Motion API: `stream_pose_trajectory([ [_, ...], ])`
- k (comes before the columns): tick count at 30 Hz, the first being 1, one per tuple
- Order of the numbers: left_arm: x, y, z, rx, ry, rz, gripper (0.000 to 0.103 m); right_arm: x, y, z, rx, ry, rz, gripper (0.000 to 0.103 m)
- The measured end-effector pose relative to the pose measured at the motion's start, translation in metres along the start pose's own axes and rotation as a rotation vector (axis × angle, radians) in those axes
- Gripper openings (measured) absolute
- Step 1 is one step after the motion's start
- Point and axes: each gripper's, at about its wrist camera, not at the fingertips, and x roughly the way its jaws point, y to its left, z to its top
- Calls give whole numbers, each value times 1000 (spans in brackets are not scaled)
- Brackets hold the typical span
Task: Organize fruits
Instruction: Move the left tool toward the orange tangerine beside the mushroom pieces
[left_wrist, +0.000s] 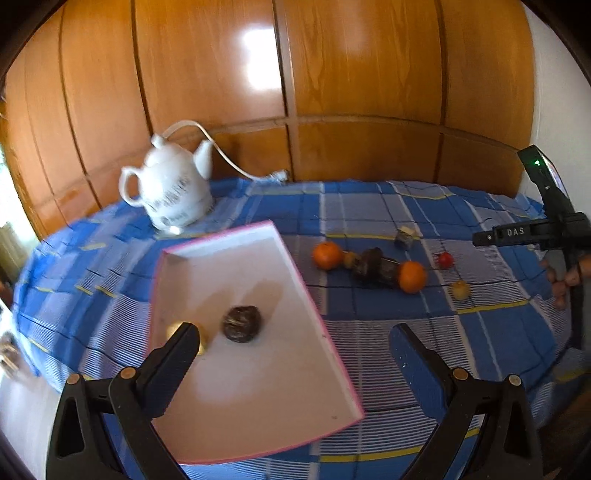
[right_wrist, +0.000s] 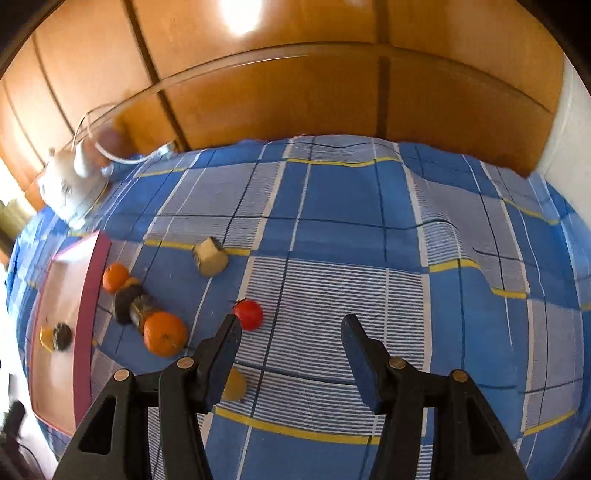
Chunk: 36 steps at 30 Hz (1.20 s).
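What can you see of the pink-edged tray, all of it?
The tray is a shallow rectangular box with a white inside and low walls edged in pink; it looks like card. It lies flat on the blue checked cloth, askew to the checks, in front of the white teapot. In it lie a dark round fruit and a yellow piece, half hidden by a finger of the left gripper. Neither gripper touches the tray.

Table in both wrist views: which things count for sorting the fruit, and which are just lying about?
For the job:
pink-rimmed tray, dark round fruit in it
two oranges
red fruit
small yellow fruit
dark pieces between the oranges

Lying about:
white teapot
white cable
checked cloth
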Motion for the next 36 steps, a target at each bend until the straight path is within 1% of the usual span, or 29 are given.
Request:
stream_pose_trajectory([
  [6,23,-9,10,5,66,-63,102,-1,-5,0,28,7,-5,57],
  [10,40,-12,19,0,123,-120,96,-4,-8,1,56,11,3,57],
  [11,42,-11,20,-4,134,-131,89,-4,-9,1,60,12,6,57],
  [12,47,-10,23,-12,150,-146,85,-4,-9,1,63,12,10,57],
  [13,52,-10,26,-19,165,-158,77,-5,-9,1,66,11,11,57],
  [15,59,-9,31,-27,184,-175,71,-6,-8,2,67,8,20,57],
  [16,63,-8,34,-29,192,-182,64,-6,-8,2,67,8,25,57],
  [17,66,-8,38,-25,198,-186,60,-7,-7,2,65,6,28,57],
  [18,69,-9,42,-18,201,-188,59,-7,-6,2,63,5,29,57],
  [20,77,-10,52,9,202,-184,50,-8,-4,2,56,2,35,57],
  [24,98,-15,75,104,218,-171,42,-9,-1,2,47,0,43,57],
  [25,105,-18,80,137,227,-165,38,-9,-1,2,46,-1,45,57],
  [28,129,-25,94,217,257,-146,36,-9,0,3,45,-2,52,57],
  [30,144,-29,100,241,285,-144,37,-9,0,3,42,2,56,57],
  [33,164,-34,103,247,330,-155,36,-7,1,4,39,6,57,57],
  [36,184,-36,104,216,374,-166,37,-6,0,5,42,12,59,57],
])
